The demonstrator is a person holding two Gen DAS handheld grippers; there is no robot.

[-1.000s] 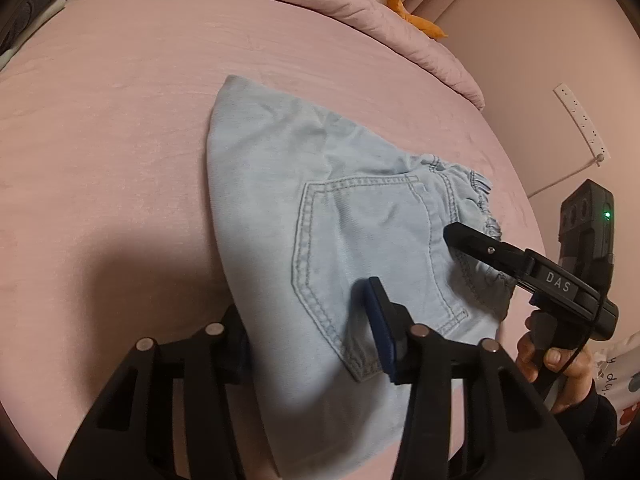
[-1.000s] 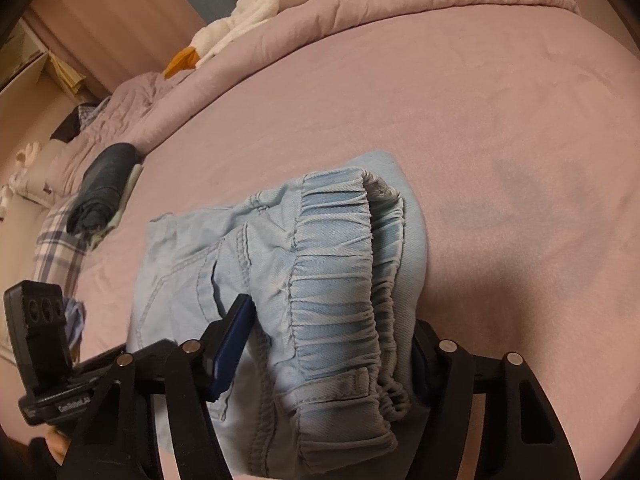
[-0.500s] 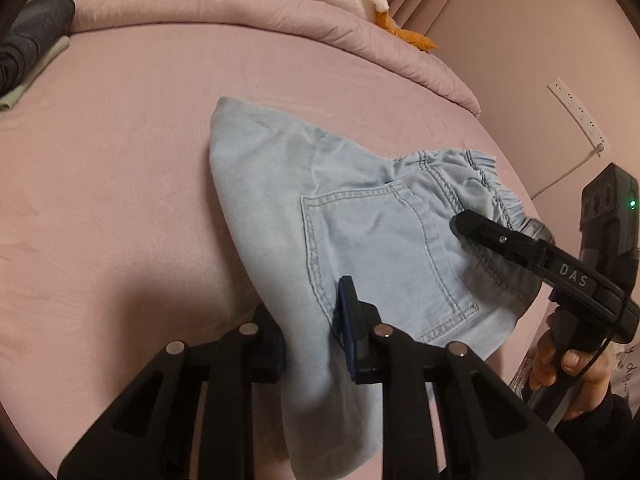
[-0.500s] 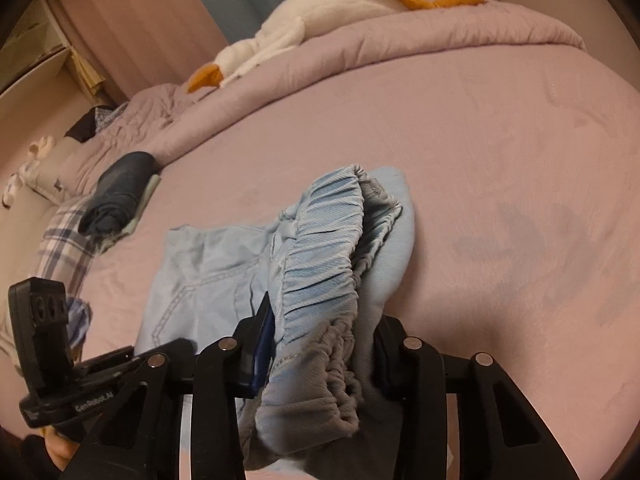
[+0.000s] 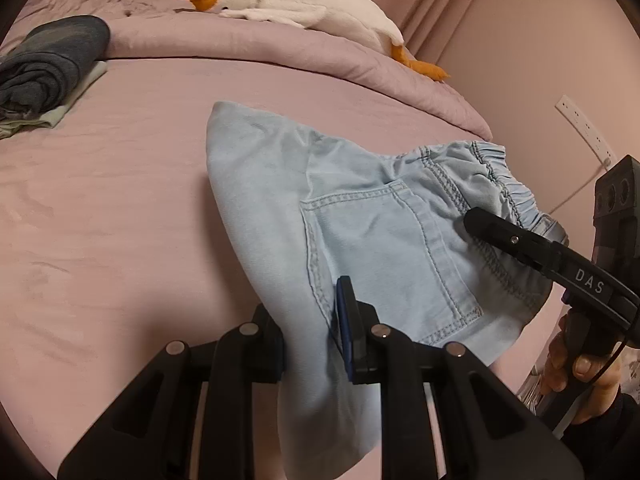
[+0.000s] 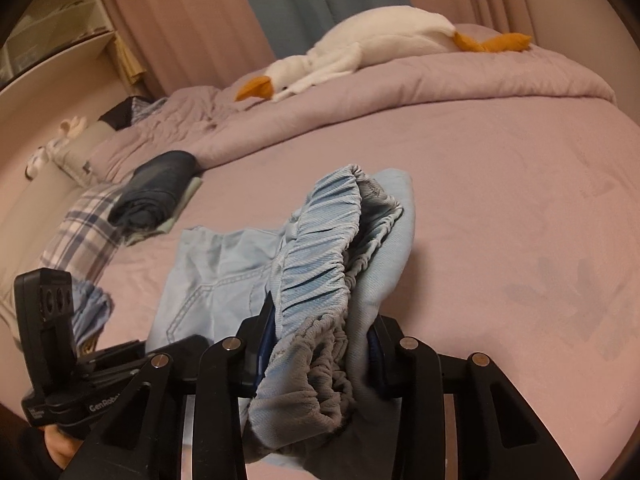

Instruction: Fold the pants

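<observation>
Pale denim pants (image 5: 372, 240), ruched elastic waistband (image 6: 320, 264).

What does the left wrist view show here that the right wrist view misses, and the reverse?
Left wrist only: the back pocket of the pants, a wall power strip, and the right tool seen from outside at the waistband.

Right wrist only: plaid fabric, shelving, and the waistband bunched between its fingers.

Both: the pants, each tool shut on them, the plush goose, dark rolled clothing, and the pink bed.
</observation>
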